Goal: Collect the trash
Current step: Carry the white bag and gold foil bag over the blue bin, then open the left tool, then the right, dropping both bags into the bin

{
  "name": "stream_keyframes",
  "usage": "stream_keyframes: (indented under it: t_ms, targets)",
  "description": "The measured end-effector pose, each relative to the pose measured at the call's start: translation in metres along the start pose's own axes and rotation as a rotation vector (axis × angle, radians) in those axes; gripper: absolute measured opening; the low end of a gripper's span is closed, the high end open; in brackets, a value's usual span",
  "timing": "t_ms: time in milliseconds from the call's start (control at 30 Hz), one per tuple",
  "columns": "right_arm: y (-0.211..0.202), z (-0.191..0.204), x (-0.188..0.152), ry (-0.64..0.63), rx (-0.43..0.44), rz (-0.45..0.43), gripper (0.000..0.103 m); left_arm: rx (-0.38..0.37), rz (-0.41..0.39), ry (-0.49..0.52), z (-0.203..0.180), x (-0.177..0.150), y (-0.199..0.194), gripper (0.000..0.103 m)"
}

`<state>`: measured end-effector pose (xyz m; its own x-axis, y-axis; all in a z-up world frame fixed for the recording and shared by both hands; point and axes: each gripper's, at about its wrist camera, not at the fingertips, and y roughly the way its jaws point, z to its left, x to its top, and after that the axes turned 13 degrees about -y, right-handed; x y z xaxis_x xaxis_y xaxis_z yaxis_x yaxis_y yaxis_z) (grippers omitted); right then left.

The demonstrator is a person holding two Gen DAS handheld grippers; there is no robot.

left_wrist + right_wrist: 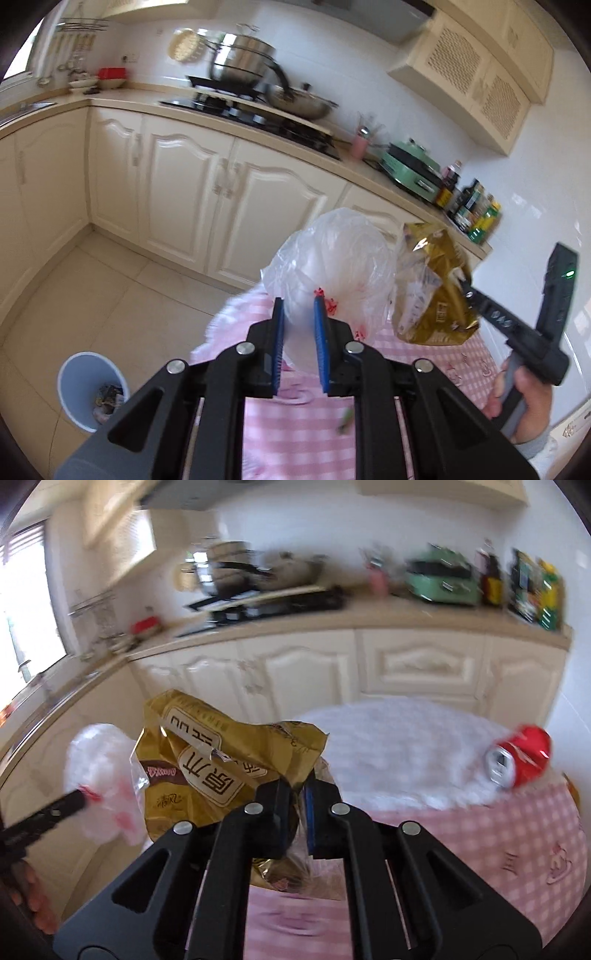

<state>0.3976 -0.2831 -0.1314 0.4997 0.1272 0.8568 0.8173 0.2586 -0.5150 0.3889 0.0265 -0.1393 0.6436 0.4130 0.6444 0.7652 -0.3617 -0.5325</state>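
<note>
My left gripper is shut on a crumpled clear plastic bag with red print and holds it above the pink checked tablecloth. My right gripper is shut on a gold snack wrapper and holds it up beside the bag; the wrapper also shows in the left wrist view. The plastic bag shows at the left in the right wrist view. A crushed red soda can lies on the table at the right. A blue trash bin with some rubbish in it stands on the floor at lower left.
Cream kitchen cabinets run along the far side. The counter carries a stove with pots, a green appliance and bottles. A small green scrap lies on the tablecloth. Tiled floor lies between table and cabinets.
</note>
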Motion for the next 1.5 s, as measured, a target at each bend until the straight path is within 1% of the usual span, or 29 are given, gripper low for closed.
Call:
stream_keyframes:
  t_ms: [67, 167, 233, 333, 367, 433, 467, 533, 567, 667, 767, 867, 967, 1067, 1133, 1200, 1233, 1267, 1300, 1333, 1367, 1500]
  targets:
    - [0.007, 0.036, 0.01, -0.031, 0.045, -0.008, 0.007, 0.038, -0.028, -0.021, 0.027, 0.006, -0.016, 0.014]
    - [0.027, 0.099, 0.016, -0.065, 0.152, -0.001, 0.007, 0.095, -0.041, -0.066, 0.073, 0.015, -0.037, 0.014]
    - [0.047, 0.145, 0.015, -0.094, 0.213, 0.024, 0.007, 0.16, -0.059, -0.091, 0.109, 0.018, -0.053, 0.014]
    - [0.077, 0.206, 0.007, -0.128, 0.291, 0.07, 0.007, 0.222, -0.074, -0.133, 0.156, 0.021, -0.069, 0.014]
    - [0.09, 0.228, 0.002, -0.14, 0.314, 0.092, 0.007, 0.249, -0.075, -0.158, 0.179, 0.022, -0.074, 0.014]
    - [0.113, 0.261, -0.008, -0.157, 0.344, 0.133, 0.007, 0.286, -0.072, -0.196, 0.212, 0.022, -0.078, 0.014]
    - [0.127, 0.279, -0.015, -0.162, 0.357, 0.159, 0.007, 0.317, -0.062, -0.224, 0.237, 0.02, -0.078, 0.014]
    - [0.151, 0.302, -0.026, -0.169, 0.375, 0.203, 0.007, 0.358, -0.043, -0.269, 0.279, 0.017, -0.076, 0.014]
    - [0.169, 0.319, -0.035, -0.183, 0.374, 0.234, 0.007, 0.379, -0.034, -0.283, 0.294, 0.015, -0.071, 0.014]
    - [0.214, 0.353, -0.063, -0.19, 0.365, 0.315, 0.007, 0.445, 0.018, -0.353, 0.347, 0.004, -0.052, 0.014]
    - [0.252, 0.373, -0.092, -0.191, 0.348, 0.385, 0.007, 0.507, 0.074, -0.403, 0.395, -0.009, -0.026, 0.014]
    - [0.291, 0.393, -0.129, -0.18, 0.332, 0.463, 0.007, 0.552, 0.142, -0.435, 0.431, -0.022, 0.002, 0.014]
    - [0.32, 0.397, -0.15, -0.136, 0.32, 0.518, 0.007, 0.556, 0.193, -0.461, 0.454, -0.029, 0.027, 0.014]
    - [0.345, 0.398, -0.17, -0.075, 0.327, 0.567, 0.007, 0.556, 0.22, -0.466, 0.469, -0.032, 0.048, 0.014]
    - [0.351, 0.402, -0.177, -0.083, 0.316, 0.569, 0.007, 0.551, 0.226, -0.473, 0.472, -0.033, 0.056, 0.014]
    - [0.356, 0.403, -0.179, -0.078, 0.314, 0.576, 0.007, 0.525, 0.226, -0.486, 0.473, -0.035, 0.062, 0.014]
    - [0.358, 0.403, -0.179, -0.078, 0.313, 0.576, 0.007, 0.52, 0.22, -0.488, 0.474, -0.035, 0.063, 0.017]
    - [0.36, 0.404, -0.18, -0.079, 0.313, 0.578, 0.007, 0.529, 0.215, -0.487, 0.475, -0.035, 0.065, 0.024]
    - [0.363, 0.405, -0.181, -0.078, 0.316, 0.583, 0.007, 0.532, 0.209, -0.487, 0.475, -0.034, 0.065, 0.029]
    - [0.364, 0.406, -0.182, -0.076, 0.318, 0.586, 0.007, 0.531, 0.203, -0.486, 0.475, -0.035, 0.066, 0.038]
    - [0.364, 0.408, -0.183, -0.076, 0.319, 0.585, 0.007, 0.536, 0.197, -0.485, 0.475, -0.035, 0.064, 0.043]
    - [0.361, 0.409, -0.185, -0.079, 0.33, 0.583, 0.008, 0.56, 0.19, -0.481, 0.472, -0.034, 0.06, 0.046]
